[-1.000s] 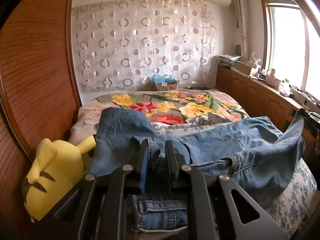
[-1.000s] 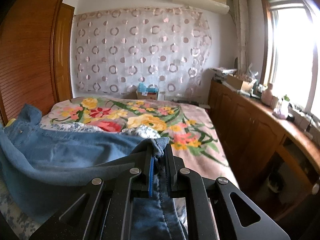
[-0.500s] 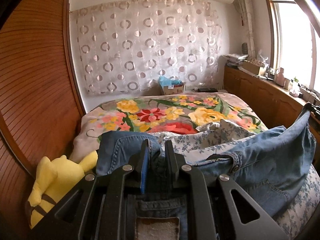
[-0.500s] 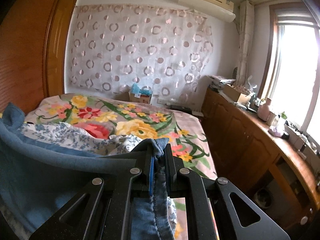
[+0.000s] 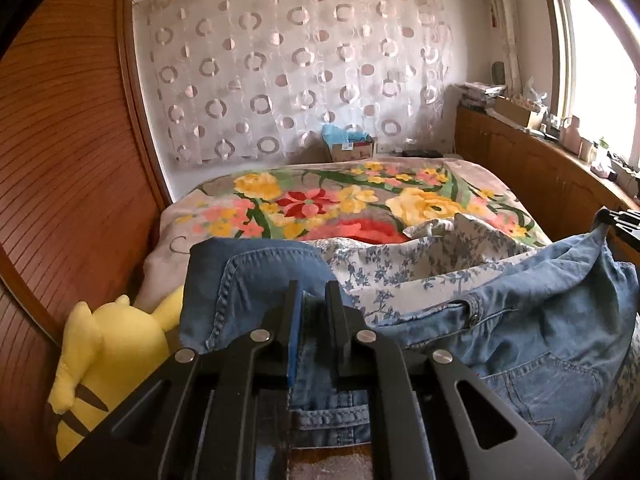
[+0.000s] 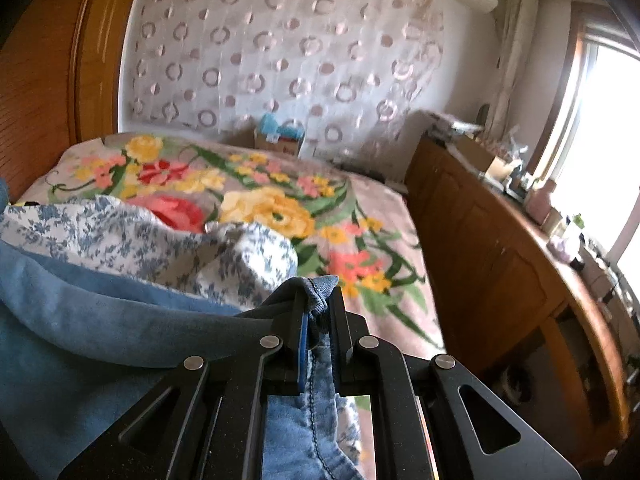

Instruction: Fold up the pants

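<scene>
The blue denim pants (image 5: pixel 540 328) hang stretched between my two grippers above the near end of the bed. My left gripper (image 5: pixel 314 292) is shut on the pants at one end of the waistband, which bunches over its fingers. My right gripper (image 6: pixel 318 296) is shut on the pants (image 6: pixel 80 320) at the other end; a denim corner pokes out past its tips. The right gripper's tip also shows at the far right of the left wrist view (image 5: pixel 618 218), holding up the cloth. The lower part of the pants is hidden below both grippers.
A flowered blanket (image 5: pixel 360 200) covers the bed, with a blue-and-white floral sheet (image 5: pixel 420 256) bunched near me. A yellow plush toy (image 5: pixel 104 360) lies at the left by the wooden wardrobe (image 5: pixel 60 180). A wooden cabinet (image 6: pixel 500 260) with clutter runs along the right under the window.
Both grippers have pulled back and lifted with the pants. The denim that lay spread over the bed now hangs nearer to me, baring more of the floral sheet and blanket.
</scene>
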